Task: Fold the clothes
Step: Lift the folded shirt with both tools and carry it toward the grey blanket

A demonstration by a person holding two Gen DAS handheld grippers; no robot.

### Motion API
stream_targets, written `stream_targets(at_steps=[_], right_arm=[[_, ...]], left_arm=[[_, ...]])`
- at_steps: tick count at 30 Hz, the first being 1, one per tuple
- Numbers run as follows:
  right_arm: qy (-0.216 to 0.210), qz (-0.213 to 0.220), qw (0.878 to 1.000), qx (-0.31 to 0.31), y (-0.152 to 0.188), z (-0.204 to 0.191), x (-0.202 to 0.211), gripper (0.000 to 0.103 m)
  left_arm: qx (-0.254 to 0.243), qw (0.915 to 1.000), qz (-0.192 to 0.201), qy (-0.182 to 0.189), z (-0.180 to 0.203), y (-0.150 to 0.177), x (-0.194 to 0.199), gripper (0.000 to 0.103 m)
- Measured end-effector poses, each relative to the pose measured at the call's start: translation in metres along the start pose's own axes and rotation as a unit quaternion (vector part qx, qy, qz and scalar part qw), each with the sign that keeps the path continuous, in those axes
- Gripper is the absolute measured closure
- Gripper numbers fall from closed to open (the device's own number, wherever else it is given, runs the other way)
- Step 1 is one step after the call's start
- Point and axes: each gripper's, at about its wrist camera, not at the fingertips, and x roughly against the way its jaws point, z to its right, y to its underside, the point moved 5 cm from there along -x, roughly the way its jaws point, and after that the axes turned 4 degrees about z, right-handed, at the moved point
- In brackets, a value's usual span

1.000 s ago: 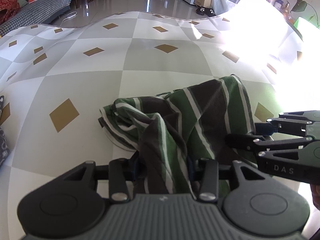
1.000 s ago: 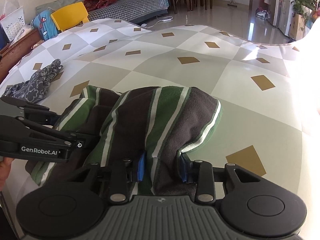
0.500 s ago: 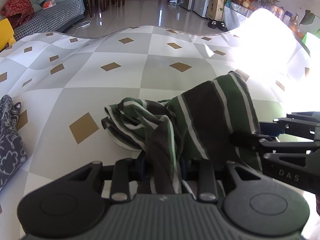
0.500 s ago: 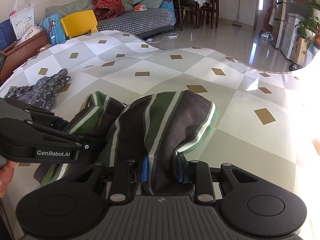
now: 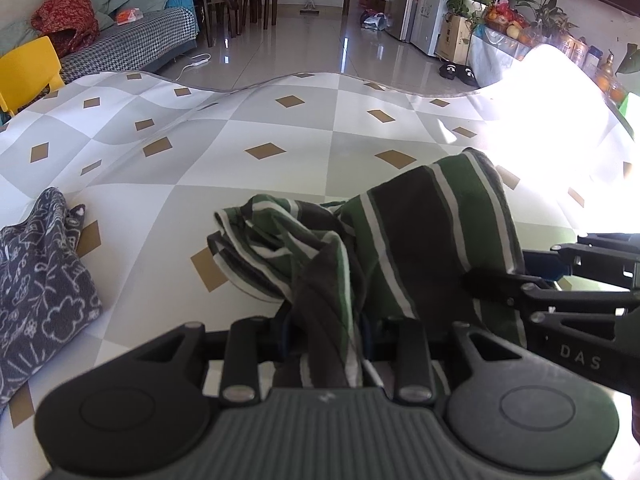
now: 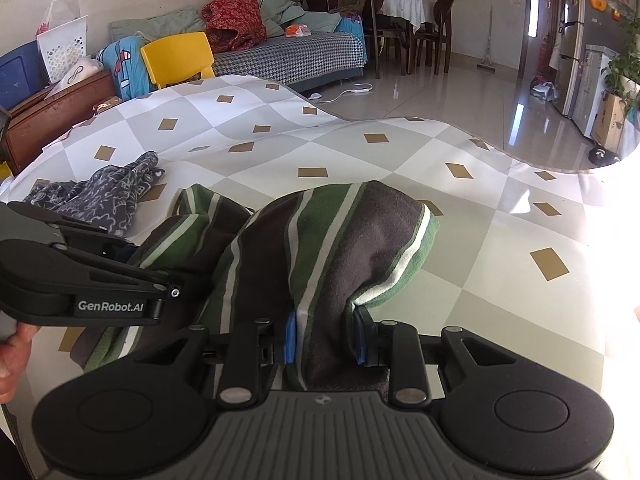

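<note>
Both grippers, left (image 5: 324, 336) and right (image 6: 324, 338), have fingers clamped on a striped green shirt (image 6: 320, 240) bunched beside grey patterned cloth (image 5: 40, 276) on the checked worktop (image 5: 280, 120); lift evenly, keeping the edge taut

Black left gripper (image 5: 324, 336), ribbed grey housing, silver screws, blue-padded right gripper (image 6: 324, 338)

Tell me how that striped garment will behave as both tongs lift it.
Probably floppy: the striped garment sags in folds between the left tongs and right tongs. Likely light, since small pinches carry it. Its loose bunch may drag on the checked cloth.
</note>
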Motion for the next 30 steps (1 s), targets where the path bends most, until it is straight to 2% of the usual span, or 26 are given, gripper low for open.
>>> stream_targets(at_steps=[18, 30], right_arm=[[-0.046, 0.020, 0.999, 0.010, -0.025, -0.063, -0.017, 0.076], [-0.071, 0.043, 0.996, 0.029, -0.045, -0.107, -0.017, 0.076]], left_arm=[[0.042, 0.9974, 0.021, -0.055, -0.063, 0.003, 0.034, 0.074], [0.084, 0.9928, 0.040, -0.076, -0.109, 0.006, 0.058, 0.074]])
